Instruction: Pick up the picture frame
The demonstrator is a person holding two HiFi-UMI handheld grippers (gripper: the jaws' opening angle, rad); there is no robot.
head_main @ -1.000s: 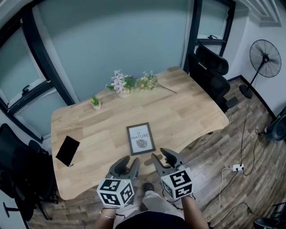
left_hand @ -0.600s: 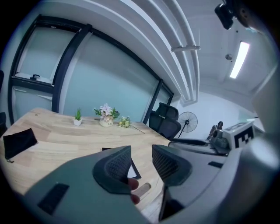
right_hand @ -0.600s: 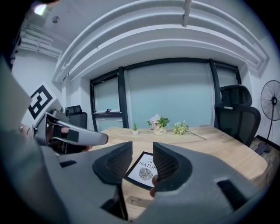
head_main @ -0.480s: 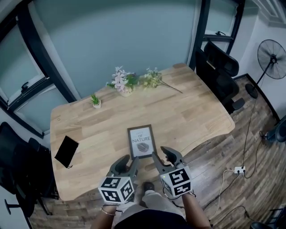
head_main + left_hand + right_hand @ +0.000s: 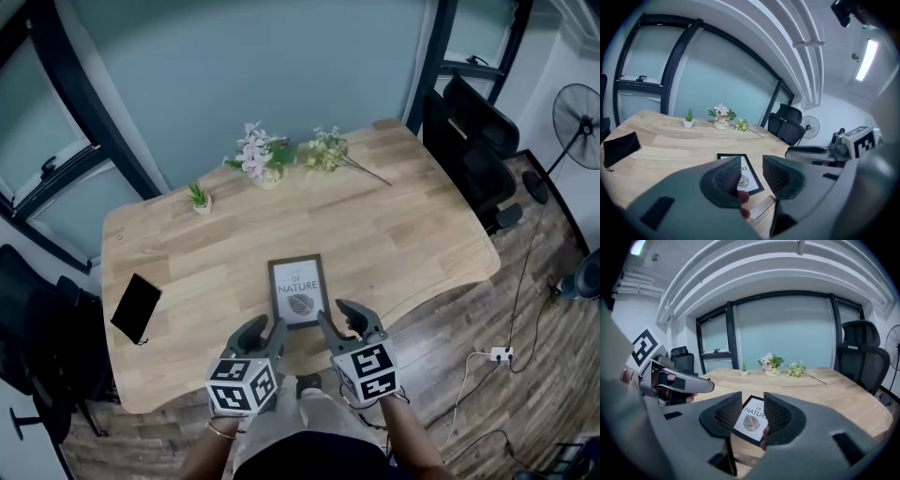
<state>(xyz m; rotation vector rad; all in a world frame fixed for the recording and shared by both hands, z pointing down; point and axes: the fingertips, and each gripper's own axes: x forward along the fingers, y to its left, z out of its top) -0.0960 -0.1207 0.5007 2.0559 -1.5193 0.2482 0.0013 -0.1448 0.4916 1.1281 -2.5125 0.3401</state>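
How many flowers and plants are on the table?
3, all at the far edge of the table: a tiny green potted plant leftmost, a vase of pink flowers in the middle, a loose yellowish bunch lying rightmost. None seems hidden.

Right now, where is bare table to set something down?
Widest: bare wood right of the picture frame, toward the table edge. Also between frame and flat black item. Crowded: back edge with potted plant, flower vase, loose sprig.

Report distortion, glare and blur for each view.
Head view: evenly lit, sharp, straight lines bowed at the edges. Left gripper view: heavy fisheye, dark corners, a bright ceiling light. Right gripper view: same fisheye; the picture frame print reads clearly, without glare.
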